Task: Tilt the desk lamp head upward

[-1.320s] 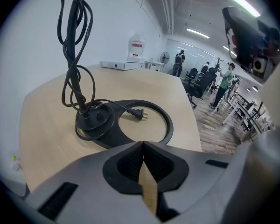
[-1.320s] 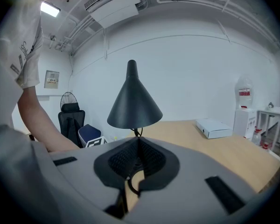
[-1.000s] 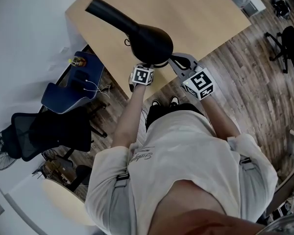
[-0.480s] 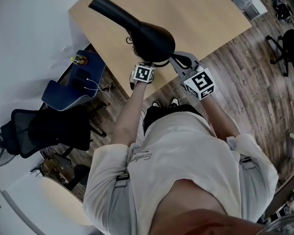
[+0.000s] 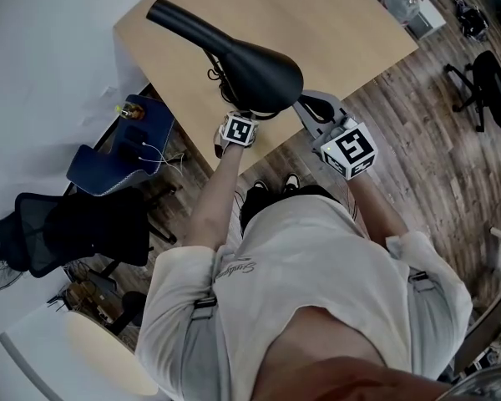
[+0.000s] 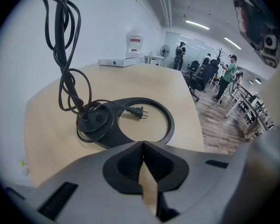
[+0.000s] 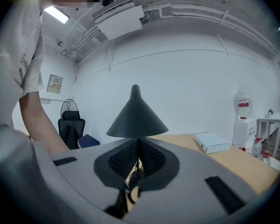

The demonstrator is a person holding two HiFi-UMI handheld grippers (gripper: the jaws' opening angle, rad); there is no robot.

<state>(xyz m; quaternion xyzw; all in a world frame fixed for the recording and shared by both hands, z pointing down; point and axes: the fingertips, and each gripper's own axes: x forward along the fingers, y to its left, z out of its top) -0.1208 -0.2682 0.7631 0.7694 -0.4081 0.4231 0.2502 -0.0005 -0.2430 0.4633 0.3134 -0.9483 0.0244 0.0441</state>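
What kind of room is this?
Probably an open-plan office or lab: a big wooden desk, swivel chairs on a wood-look floor, and ceiling strip lights over a far area with more chairs and people standing.

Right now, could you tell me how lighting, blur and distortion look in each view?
Head view: even light, mostly sharp, faint sheen on the lamp head. Left gripper view: heavy fisheye, dark corners, the table edge bows. Right gripper view: fisheye, lamp head dark against the bright wall.
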